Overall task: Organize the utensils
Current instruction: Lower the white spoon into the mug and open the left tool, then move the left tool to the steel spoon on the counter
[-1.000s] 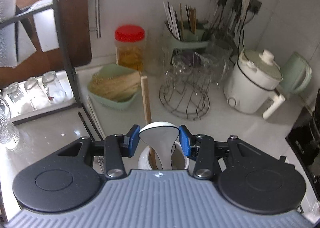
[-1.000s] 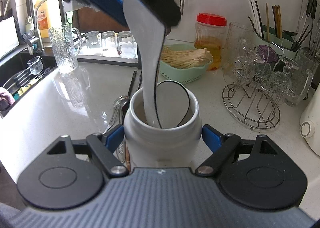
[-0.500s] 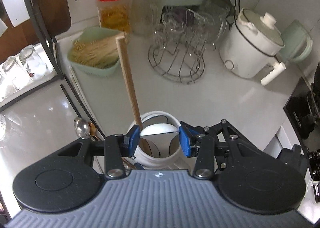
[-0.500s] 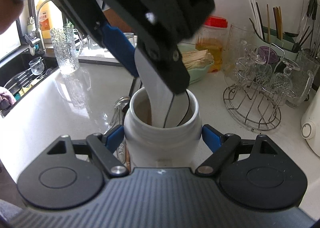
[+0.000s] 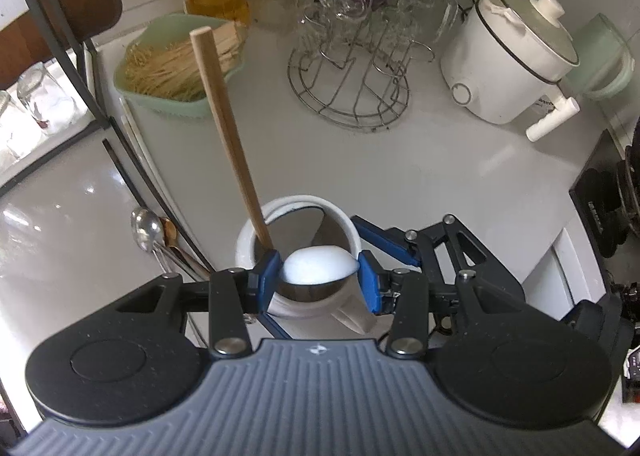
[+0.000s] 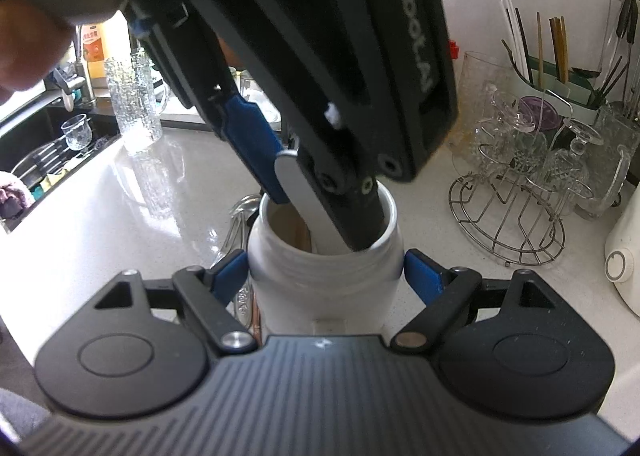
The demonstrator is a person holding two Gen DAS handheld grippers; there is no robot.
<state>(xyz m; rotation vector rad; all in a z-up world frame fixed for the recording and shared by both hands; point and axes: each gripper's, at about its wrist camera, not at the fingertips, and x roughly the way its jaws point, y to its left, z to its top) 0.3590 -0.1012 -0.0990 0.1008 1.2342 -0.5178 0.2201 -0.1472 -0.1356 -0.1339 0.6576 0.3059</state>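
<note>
White crock (image 6: pixel 324 276), frame centre: clamped by right gripper (image 6: pixel 324 276). Holds wooden-handled utensil (image 5: pixel 224 128). White ladle (image 5: pixel 318 266): handle end gripped by left gripper (image 5: pixel 318 270), bowl lowered inside, not yet let go. Outstanding: metal spoons (image 5: pixel 150 228) on counter (image 5: pixel 440 176), left of crock.
</note>
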